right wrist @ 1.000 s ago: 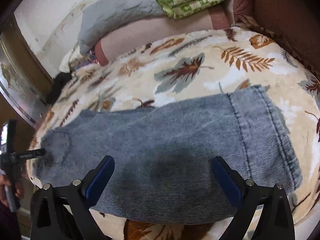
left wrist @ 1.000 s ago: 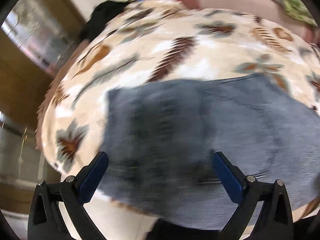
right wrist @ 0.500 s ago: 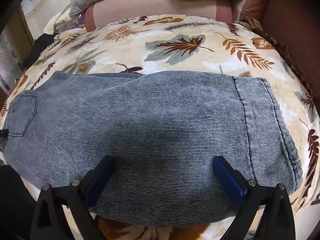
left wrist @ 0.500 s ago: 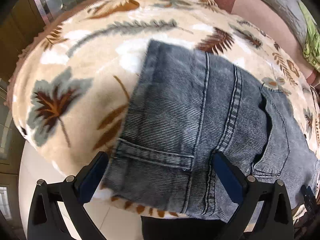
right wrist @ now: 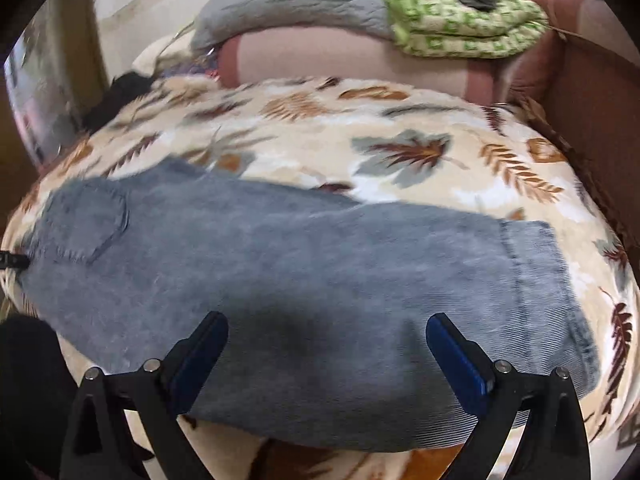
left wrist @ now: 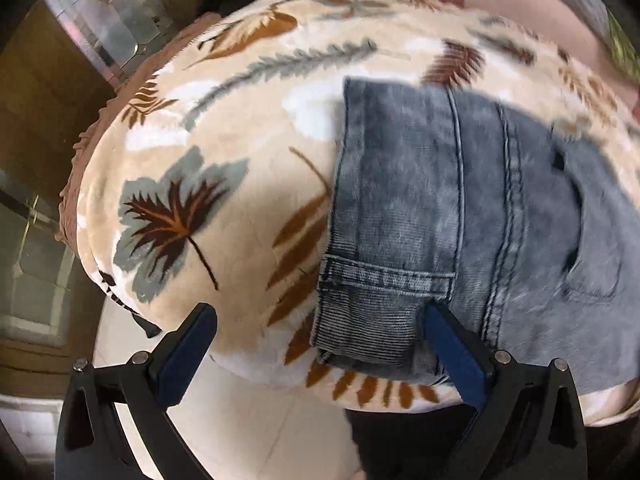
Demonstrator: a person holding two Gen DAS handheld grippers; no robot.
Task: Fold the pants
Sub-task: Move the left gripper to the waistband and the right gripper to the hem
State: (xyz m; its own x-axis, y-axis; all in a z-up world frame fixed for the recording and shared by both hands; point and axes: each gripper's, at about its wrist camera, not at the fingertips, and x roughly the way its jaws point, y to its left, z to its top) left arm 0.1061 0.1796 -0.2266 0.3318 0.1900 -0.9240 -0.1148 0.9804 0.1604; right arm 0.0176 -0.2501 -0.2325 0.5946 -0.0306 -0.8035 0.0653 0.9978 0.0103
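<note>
So at this point I had the pants (right wrist: 304,288) already doubled leg-on-leg and lying flat along the near edge of the bed (right wrist: 420,120), waistband toward its left end, hem toward the right. I'd call it the gap between folds: the lengthwise one looked done, the crosswise one not started. Both tools were empty. The left gripper (left wrist: 320,356) had its jaws spread wide just off the waistband corner, and the right gripper (right wrist: 326,356) was equally wide open over the middle of the leg, gripping nothing. Next move, I reckoned, needed one tool on the hem and the other pinning or lifting the waist end. Compared with half a second back, my left view had slid left, showing more blanket, and the right one had pulled back a bit.
</note>
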